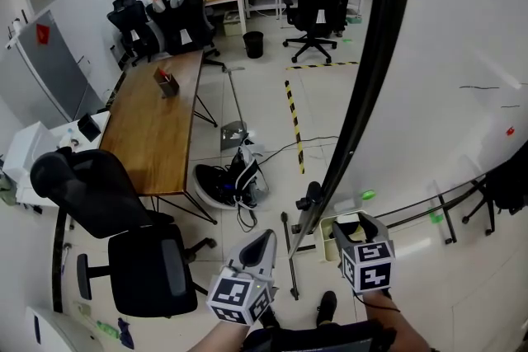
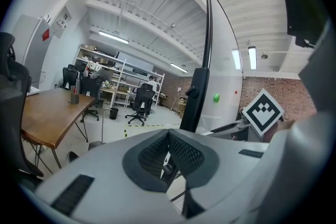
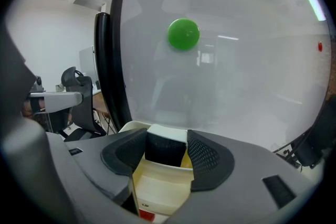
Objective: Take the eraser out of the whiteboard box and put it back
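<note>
Right gripper: straddling black eraser in whiteboard box, jaws apart, not yet clamping; lifting-out and returning both pending.

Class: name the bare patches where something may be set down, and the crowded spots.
Free: the wooden table between the pen holder and its near end; the floor between the dustpan and the striped tape. Crowded: the box, where the right tool straddles the eraser; the dark heap beside the dustpan.

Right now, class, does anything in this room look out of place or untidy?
Yes: a black-and-white heap of gear lies on the floor beside the wooden table, where feet could catch it. The whiteboard box and its eraser look in order.
</note>
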A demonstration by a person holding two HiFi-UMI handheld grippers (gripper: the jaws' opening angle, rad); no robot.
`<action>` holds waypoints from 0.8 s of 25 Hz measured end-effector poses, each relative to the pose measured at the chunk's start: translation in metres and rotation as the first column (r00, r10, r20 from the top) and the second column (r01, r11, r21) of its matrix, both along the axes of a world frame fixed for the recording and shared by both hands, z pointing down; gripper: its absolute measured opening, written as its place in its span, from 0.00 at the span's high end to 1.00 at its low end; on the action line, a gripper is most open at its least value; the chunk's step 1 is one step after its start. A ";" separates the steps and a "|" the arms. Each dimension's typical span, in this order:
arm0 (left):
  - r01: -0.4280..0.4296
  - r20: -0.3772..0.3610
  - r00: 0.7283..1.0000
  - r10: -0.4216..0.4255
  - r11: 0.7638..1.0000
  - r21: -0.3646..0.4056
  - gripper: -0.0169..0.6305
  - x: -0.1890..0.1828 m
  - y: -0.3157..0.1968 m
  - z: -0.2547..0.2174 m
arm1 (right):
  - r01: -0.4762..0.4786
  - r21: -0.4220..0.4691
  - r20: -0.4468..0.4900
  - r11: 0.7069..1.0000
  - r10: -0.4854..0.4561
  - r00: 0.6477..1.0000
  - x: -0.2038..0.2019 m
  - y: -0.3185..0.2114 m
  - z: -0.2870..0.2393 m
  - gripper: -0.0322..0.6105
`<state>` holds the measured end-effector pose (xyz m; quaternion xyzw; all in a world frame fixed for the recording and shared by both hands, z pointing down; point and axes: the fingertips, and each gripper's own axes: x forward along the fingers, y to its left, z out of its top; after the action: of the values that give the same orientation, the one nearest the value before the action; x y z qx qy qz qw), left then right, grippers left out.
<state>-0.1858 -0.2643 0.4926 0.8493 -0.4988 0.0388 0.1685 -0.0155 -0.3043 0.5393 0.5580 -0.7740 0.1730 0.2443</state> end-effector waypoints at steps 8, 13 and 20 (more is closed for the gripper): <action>-0.028 -0.020 0.999 0.028 1.000 -0.004 0.93 0.003 0.005 -0.002 | 0.005 0.003 -0.004 1.000 -0.005 1.000 -0.002 0.000 0.000 0.53; -0.056 -0.025 0.998 0.056 0.998 0.015 0.93 0.008 0.007 -0.010 | 0.008 0.027 0.028 1.000 -0.009 1.000 -0.001 0.001 -0.006 0.53; -0.049 -0.009 0.999 0.049 0.996 0.071 0.93 0.003 0.010 -0.048 | 0.047 0.151 0.119 0.987 -0.065 0.991 -0.002 0.020 -0.070 0.53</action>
<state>-0.1826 -0.2541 0.4447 0.8669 -0.4779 0.0203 0.1399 -0.0171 -0.2843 0.4690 0.5408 -0.8136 0.1425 0.1590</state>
